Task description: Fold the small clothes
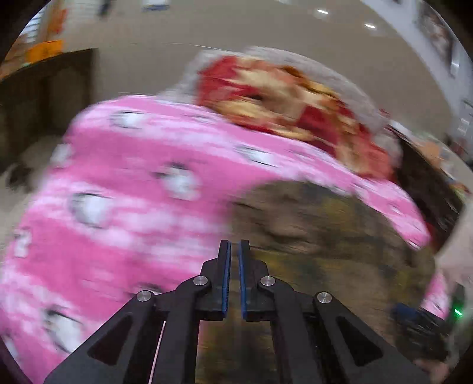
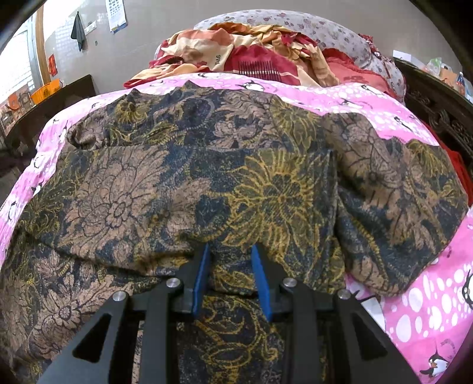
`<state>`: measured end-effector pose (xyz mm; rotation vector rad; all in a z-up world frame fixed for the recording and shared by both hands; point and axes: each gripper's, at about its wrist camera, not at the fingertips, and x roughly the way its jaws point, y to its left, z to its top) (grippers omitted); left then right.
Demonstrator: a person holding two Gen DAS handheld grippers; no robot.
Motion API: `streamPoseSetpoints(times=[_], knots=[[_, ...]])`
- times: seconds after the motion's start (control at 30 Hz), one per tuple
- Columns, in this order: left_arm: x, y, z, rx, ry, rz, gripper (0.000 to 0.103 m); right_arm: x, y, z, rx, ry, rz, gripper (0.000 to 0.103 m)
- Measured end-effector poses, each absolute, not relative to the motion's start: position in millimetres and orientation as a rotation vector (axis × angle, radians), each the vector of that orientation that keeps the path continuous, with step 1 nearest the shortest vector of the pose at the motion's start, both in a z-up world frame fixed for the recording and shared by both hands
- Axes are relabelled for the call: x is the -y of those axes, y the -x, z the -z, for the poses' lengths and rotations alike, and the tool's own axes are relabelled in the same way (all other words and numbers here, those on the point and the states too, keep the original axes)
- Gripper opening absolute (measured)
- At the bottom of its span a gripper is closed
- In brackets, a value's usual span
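Readable text: "DA6"-like print on the red/cream floral bedding (image 2: 236,56) heaped at the far end; only partly legible. Wall calendar (image 2: 116,14) has print, too small to read.

Garment (image 2: 183,183): thin patterned cloth, brown/tan flowers, mustard-yellow leaf outlines, dark blue-black ground. Spread wide over the pink penguin-print sheet (image 2: 428,310), rumpled, with a fold ridge running across the near part and a separate lobe bunched toward the right side. Far edge is jagged, pink sheet shows beyond it and along both sides.

Right gripper (image 2: 231,254): tips down on the garment near its near-centre. Jaws partly apart, a raised pinch of cloth sits between the blue pads (image 2: 201,277). Can't tell if the pads actually press it.

Left gripper (image 1: 233,248): jaws closed to a thin slit, nothing visible between the blue pads. Left view is heavily motion-blurred. Garment (image 1: 325,236) lies ahead and to the right of the tips, pink sheet (image 1: 118,206) to the left.

Dark wooden bed frame (image 2: 437,106) at the right edge, grey floral pillow (image 2: 295,26) behind the heap.
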<state>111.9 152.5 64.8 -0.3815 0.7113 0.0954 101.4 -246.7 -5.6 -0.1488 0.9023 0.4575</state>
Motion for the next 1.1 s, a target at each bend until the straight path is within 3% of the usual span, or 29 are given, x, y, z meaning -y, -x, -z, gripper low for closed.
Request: streamPoseSetpoints(times=[0.13,0.23,0.27,1.1], knots=[[-102.8,-125.0,-45.0,-0.779,0.308,-0.016,0.000,246.7,-101.2,5.3,-0.903,0.146,-0.459,0.031],[-105.4,-128.5,-4.5,-0.869,0.272,-0.107,0.000,246.6,-101.1,5.2,-0.903,0.146,-0.459,0.031],[-111.5,-123.5,1.6,-0.822,0.289,-0.084,0.000,246.7,-101.0,5.2,-0.903,0.146,-0.459,0.032],[-123.5,-117.0,2.5,-0.807,0.368,-0.051,0.000,245.8,-102.0,4.7,-0.902,0.150,-0.455,0.032]])
